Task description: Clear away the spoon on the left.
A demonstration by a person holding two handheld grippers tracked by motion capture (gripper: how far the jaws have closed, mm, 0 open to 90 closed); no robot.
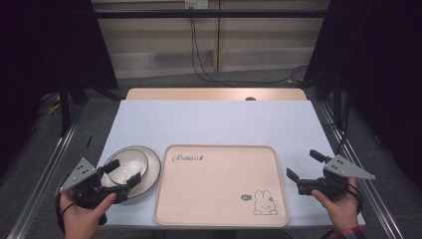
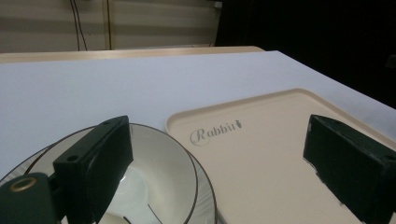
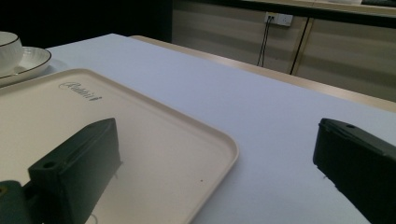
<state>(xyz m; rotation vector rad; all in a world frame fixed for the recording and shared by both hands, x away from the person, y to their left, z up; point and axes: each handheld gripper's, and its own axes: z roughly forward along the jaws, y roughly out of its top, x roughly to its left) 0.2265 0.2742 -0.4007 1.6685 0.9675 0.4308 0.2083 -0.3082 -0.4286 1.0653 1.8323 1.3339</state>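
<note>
**High view: both tongs spread, bowl at my left**

High view shows my left gripper (image 1: pixel 121 172) hovering over the bowl (image 1: pixel 128 166), jaws wide apart and holding nothing. The bowl sits on a plate (image 1: pixel 152 169) with a dark rim, just beside the left edge of the cream tray (image 1: pixel 219 186). My right gripper (image 1: pixel 304 164) hangs over the pale table (image 1: pixel 214 122), off the tray's right edge, jaws equally spread and empty. Left gripper view puts one jaw above the bowl (image 2: pixel 159 172), the other above the tray (image 2: pixel 261 154).
</note>
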